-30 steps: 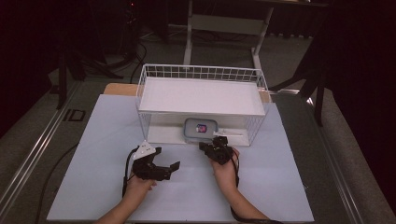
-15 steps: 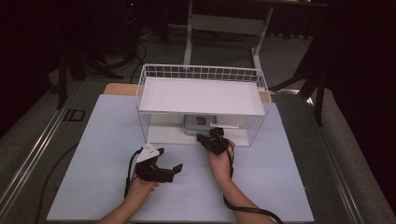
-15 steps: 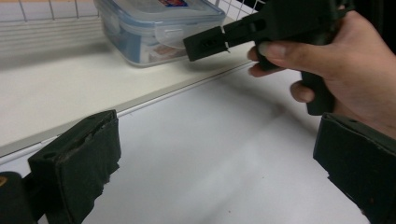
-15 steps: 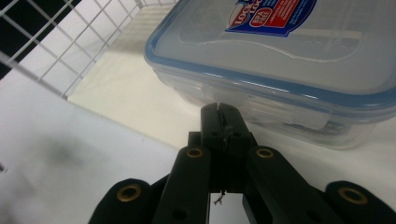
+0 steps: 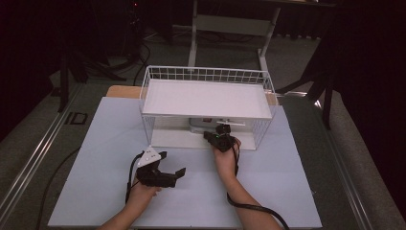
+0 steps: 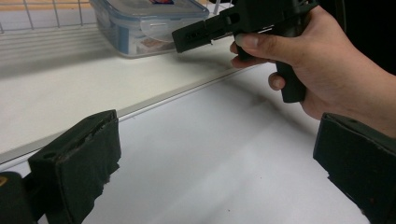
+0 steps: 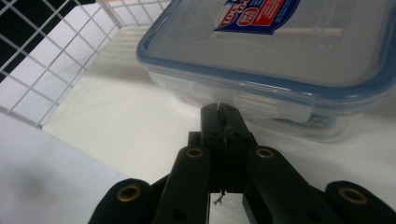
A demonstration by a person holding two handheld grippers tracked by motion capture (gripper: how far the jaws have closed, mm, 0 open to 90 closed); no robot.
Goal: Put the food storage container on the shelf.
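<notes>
Black left gripper (image 5: 179, 173): we see it nearest to us, on the white table (image 5: 95, 191), held in the person's left hand (image 5: 139, 194) with its grey three-cornered plate on top.
Left jaws: we find them released, standing wide apart in the left gripper view, with bare table between the two black pads (image 6: 79, 161) and nothing held.
Left gripper's heading: in the high view it points toward the right side of the table, so its camera looks across at the other hand.
Right hand (image 5: 225, 160): we see it farther up the table, at the open front of the wire basket, its cable trailing back along the forearm.
Right gripper (image 7: 219, 112): its jaws are clenched together, tip to tip, and they grasp nothing.
Right jaw tips: in the right gripper view they sit just beside the near wall of the container, by its front latch; we cannot tell whether they touch it.
Container (image 7: 275, 65): clear plastic box with a blue-rimmed lid and a red and blue label, lid on, flat on the basket's lower floor.
Container's place (image 5: 203, 125): under the upper white shelf, toward the middle of the basket.
Wire basket (image 5: 206, 74): white, standing at the far middle of the table, with a white shelf across its top.
</notes>
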